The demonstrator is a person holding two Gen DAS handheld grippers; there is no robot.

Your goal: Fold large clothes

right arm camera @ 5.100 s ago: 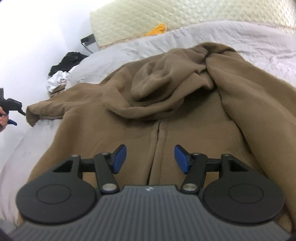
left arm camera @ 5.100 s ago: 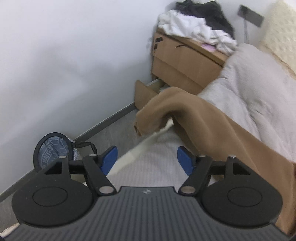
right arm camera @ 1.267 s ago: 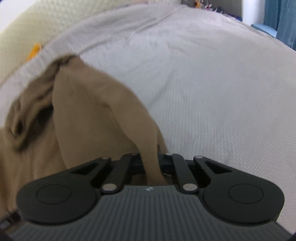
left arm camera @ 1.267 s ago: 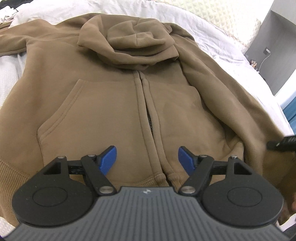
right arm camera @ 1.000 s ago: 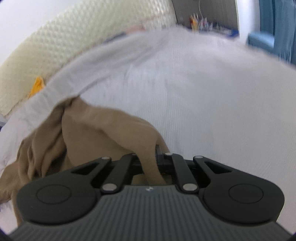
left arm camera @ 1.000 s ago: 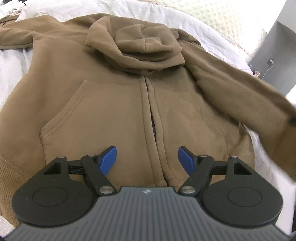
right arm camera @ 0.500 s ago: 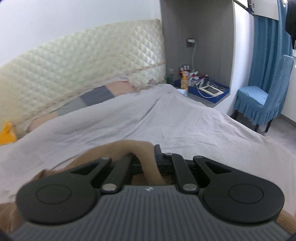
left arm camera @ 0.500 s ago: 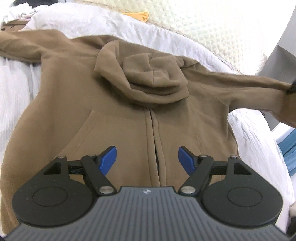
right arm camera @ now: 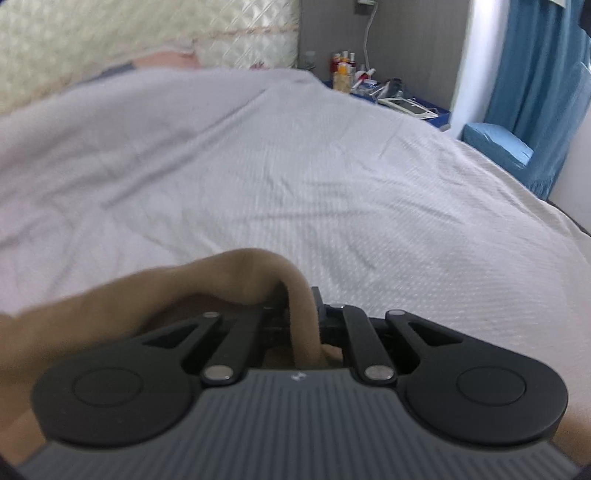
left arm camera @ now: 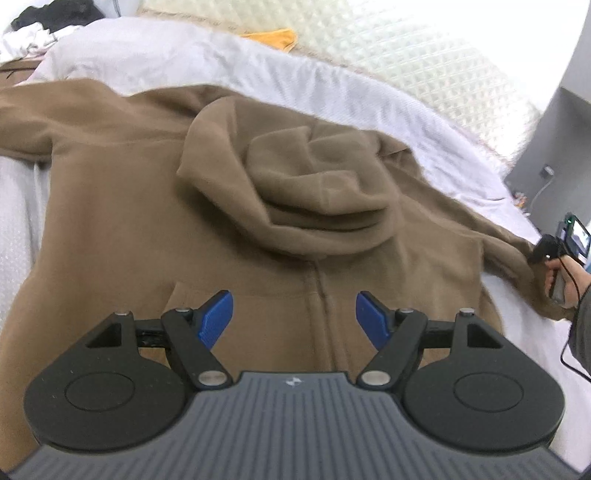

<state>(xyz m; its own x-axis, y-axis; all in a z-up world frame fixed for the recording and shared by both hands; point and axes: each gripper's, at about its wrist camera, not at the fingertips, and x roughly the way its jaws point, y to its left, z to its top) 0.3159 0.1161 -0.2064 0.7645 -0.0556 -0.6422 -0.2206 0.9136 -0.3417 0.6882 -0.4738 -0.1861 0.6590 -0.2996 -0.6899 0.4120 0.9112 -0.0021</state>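
A large brown hoodie [left arm camera: 147,229] lies front up on the white bedspread [left arm camera: 177,62], its hood [left arm camera: 303,199] bunched over the zipper. My left gripper [left arm camera: 293,317] hovers open above the lower front, blue pads either side of the zipper. The hoodie's right sleeve [left arm camera: 498,236] is stretched out to the side, where a person's hand [left arm camera: 561,284] holds my right gripper at its cuff. In the right wrist view my right gripper [right arm camera: 301,317] is shut on the brown sleeve cuff [right arm camera: 236,273], low over the bedspread [right arm camera: 332,177].
A quilted cream headboard [left arm camera: 406,48] runs along the bed's far side, with a yellow item [left arm camera: 273,35] against it. A pile of clothes [left arm camera: 40,22] sits at far left. Right of the bed stand a cluttered bedside shelf [right arm camera: 369,81], a blue chair [right arm camera: 498,147] and a blue curtain [right arm camera: 535,66].
My right gripper has swung the sleeve outward and down onto the bedspread, straightening it to the side. My left gripper has drawn back toward the hem, still open.
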